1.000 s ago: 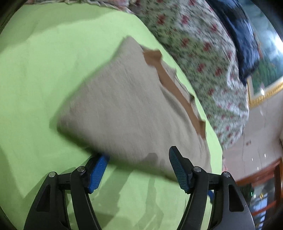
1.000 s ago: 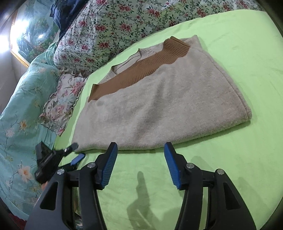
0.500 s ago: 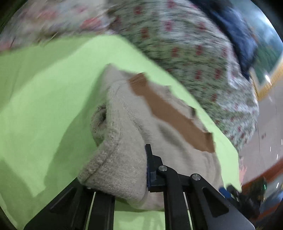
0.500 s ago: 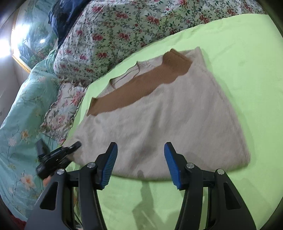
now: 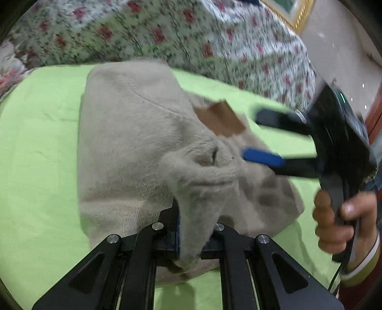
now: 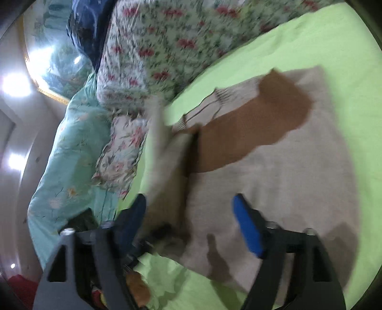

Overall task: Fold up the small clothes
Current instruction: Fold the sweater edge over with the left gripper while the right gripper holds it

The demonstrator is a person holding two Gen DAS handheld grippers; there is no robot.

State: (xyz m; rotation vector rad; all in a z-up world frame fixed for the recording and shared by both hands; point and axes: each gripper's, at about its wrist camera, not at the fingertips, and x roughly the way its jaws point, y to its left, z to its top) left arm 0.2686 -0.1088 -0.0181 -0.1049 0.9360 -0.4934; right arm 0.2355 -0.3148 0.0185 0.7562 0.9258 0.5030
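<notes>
Green bed sheet (image 5: 40, 143), floral quilt (image 5: 167, 31) behind. My left gripper (image 5: 191, 235) pinches beige sweater (image 5: 133, 143) corner; right gripper (image 6: 191, 224) fingers spread apart above it.

A beige sweater (image 5: 133, 143) with a brown ribbed band (image 6: 250, 128) lay on a lime-green sheet (image 5: 38, 143). Behind it was a white quilt (image 5: 167, 35) printed with red flowers and green leaves, and beside that a turquoise blanket (image 6: 71, 155) with pale blossoms. A small pillow (image 6: 121, 147) bore pink-and-green florals. The left tongs (image 5: 191, 236) were black with blue pads; the right tongs (image 6: 191, 226) matched, black with blue pads (image 6: 248, 229). A navy cloth (image 6: 90, 26) and a gold picture frame (image 5: 293, 14) showed at the back.
</notes>
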